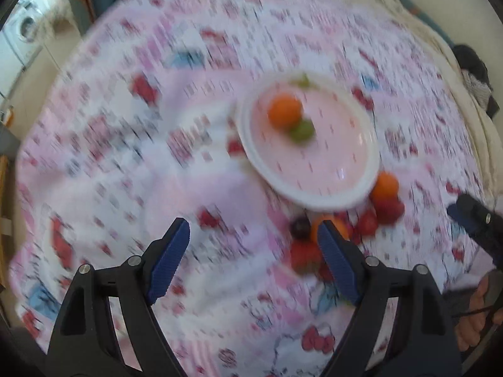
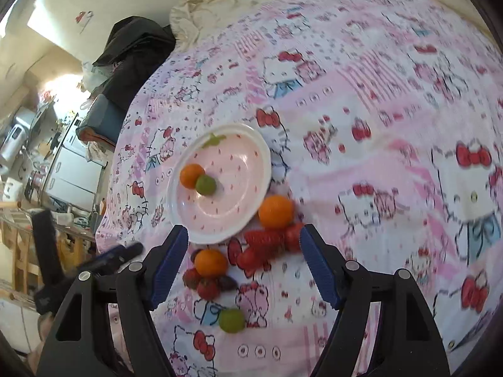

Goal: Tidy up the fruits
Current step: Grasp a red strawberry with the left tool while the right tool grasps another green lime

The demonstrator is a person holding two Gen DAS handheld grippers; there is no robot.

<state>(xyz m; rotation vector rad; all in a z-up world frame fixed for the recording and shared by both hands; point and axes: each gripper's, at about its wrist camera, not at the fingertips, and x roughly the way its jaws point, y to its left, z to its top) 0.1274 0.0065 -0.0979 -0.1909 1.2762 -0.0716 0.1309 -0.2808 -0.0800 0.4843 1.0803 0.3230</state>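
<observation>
A pink plate with a white rim (image 2: 234, 196) lies on a pink cartoon-print sheet (image 2: 377, 110). It holds an orange (image 2: 191, 175) touching a green fruit (image 2: 206, 184). Beside the plate lie two more oranges (image 2: 276, 212) (image 2: 210, 262), several strawberries (image 2: 264, 238), a dark grape (image 2: 228, 282) and another green fruit (image 2: 232, 320). My right gripper (image 2: 243, 235) hovers open above this pile. The blurred left wrist view shows the plate (image 1: 330, 163), its orange (image 1: 284, 114) and the loose fruit (image 1: 388, 209). My left gripper (image 1: 251, 229) is open and holds nothing.
A dark heap of clothes (image 2: 135, 50) and a cream blanket (image 2: 201, 3) lie at the sheet's far end. Cluttered furniture and drawers (image 2: 72, 169) stand beyond the bed's edge. A washing machine (image 1: 23, 31) shows far off. The other gripper (image 1: 474, 220) reaches in from the right.
</observation>
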